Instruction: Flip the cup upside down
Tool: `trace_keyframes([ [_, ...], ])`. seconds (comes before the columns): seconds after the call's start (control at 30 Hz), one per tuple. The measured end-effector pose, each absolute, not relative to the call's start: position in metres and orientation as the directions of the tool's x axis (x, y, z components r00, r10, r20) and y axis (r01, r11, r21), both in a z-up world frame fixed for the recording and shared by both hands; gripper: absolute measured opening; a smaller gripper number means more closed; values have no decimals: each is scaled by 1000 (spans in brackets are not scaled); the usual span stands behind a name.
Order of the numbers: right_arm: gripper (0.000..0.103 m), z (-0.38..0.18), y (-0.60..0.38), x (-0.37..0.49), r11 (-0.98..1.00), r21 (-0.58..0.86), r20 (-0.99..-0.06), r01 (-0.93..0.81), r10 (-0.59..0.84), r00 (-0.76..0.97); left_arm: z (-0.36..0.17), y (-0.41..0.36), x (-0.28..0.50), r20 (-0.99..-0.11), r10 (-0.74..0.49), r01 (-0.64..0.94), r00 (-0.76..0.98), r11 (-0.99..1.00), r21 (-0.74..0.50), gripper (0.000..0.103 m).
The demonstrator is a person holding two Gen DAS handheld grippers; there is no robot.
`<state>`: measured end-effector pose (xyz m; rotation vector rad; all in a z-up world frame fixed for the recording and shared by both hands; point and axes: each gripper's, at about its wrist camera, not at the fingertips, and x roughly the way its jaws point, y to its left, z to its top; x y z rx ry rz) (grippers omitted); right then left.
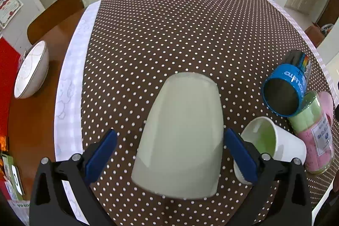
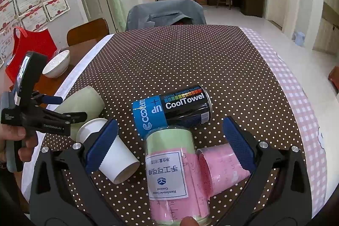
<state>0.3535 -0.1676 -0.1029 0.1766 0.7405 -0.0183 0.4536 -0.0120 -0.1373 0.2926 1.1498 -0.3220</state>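
The green cup (image 1: 182,132) is seen lying on its side on the dotted tablecloth (image 1: 169,35), near the left edge of it. Its long axis runs away from the left wrist camera, with the flat bottom pointed far away and the wide rim close by. The left gripper (image 1: 170,154) is held wide open around the cup, one blue pad on each side, and no touch is seen. The right gripper (image 2: 170,143) is also opened wide, and nothing is gripped by it. Under it a clear jar (image 2: 175,175), a white paper cup (image 2: 110,149) and a pink cup (image 2: 222,164) are seen lying down.
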Motion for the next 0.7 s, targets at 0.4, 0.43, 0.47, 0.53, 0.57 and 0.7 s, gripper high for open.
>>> trace_keyframes([
  [0.4, 97, -108, -172, 340, 981, 168, -672, 94, 44, 739, -159, -8, 476, -945, -194, 366, 264, 927, -88, 77],
  [0.43, 97, -108, -172, 337, 981, 170, -671, 94, 45, 740, -158, -4, 474, -944, -195, 357, 266, 930, -91, 76],
  [0.47, 97, -107, -172, 335, 980, 173, -669, 94, 47, 742, -156, -2, 473, -943, -196, 349, 268, 932, -95, 76],
  [0.53, 97, -105, -174, 328, 980, 175, -662, 94, 47, 748, -153, 6, 468, -940, -203, 331, 274, 938, -106, 76],
  [0.57, 97, -104, -175, 325, 980, 177, -660, 94, 47, 749, -150, 9, 465, -938, -202, 322, 282, 941, -106, 76],
  [0.7, 97, -99, -176, 311, 977, 189, -647, 96, 50, 761, -135, 13, 451, -929, -203, 307, 308, 946, -105, 76],
])
